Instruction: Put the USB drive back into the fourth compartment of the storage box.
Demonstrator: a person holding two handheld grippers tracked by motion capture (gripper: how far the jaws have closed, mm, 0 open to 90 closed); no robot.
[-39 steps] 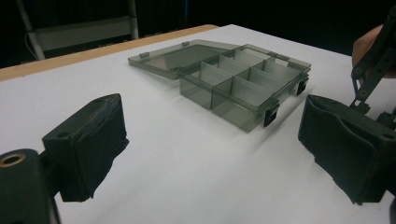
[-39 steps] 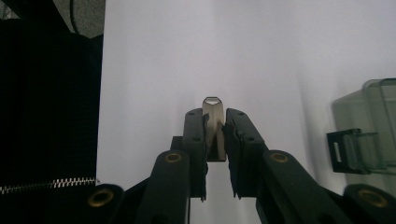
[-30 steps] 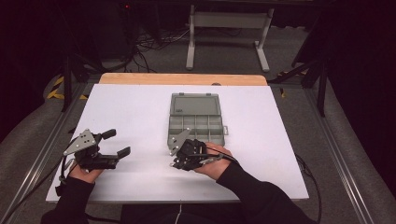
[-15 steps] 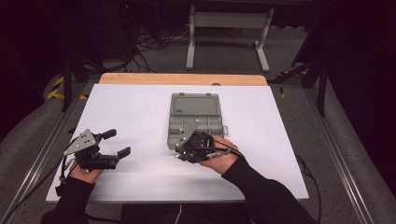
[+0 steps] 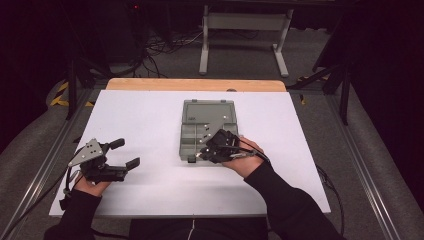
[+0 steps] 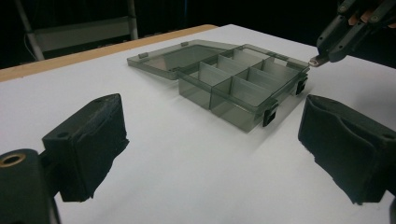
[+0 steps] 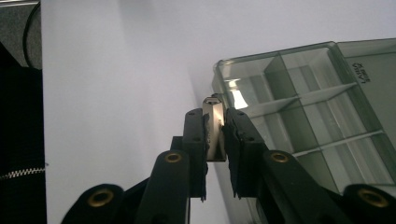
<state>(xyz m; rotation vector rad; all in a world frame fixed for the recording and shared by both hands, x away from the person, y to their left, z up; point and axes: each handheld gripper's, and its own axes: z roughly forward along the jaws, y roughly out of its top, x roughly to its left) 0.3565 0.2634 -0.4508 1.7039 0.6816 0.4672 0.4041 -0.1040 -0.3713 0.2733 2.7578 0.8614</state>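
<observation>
- At the near edge of the compartment box [image 5: 207, 131], high view: right gripper [image 5: 212, 150], held in the person's right hand [image 5: 245, 157], hangs over the box's front rim, jaws pointing toward 10 o'clock
- Held item: small metal piece [image 7: 214, 127], silvery and faceted, probably a nut or connector shell (too small to name with certainty); clamped between the right gripper's two black pads, jaws drawn close together on it
- Long axis of the metal piece: runs along the jaws, its free tip sticking out past the fingertips toward 12 o'clock in the right gripper view; in the left gripper view the same tip [image 6: 317, 60] shows just above the box's near corner
- Key relation: open compartments lie at 1 to 3 o'clock from the held piece in the right gripper view; the nearest cell sits just beside the tip, with the corner wall between
- Box state: grey, translucent, lid laid flat open at the far side, toward 12 o'clock in the high view; dividers upright; small pale specks visible in some cells, contents not identifiable
- Left gripper [image 5: 125, 155]: rests low on the white table [image 5: 150, 115] at 9 o'clock from the box, well apart from it; jaws wide apart, nothing between them
- Nearer hand: the right, by a clear margin
- Judgement: the coming move looks like a short carry toward 1 o'clock over the wall, then a release into a cell
</observation>
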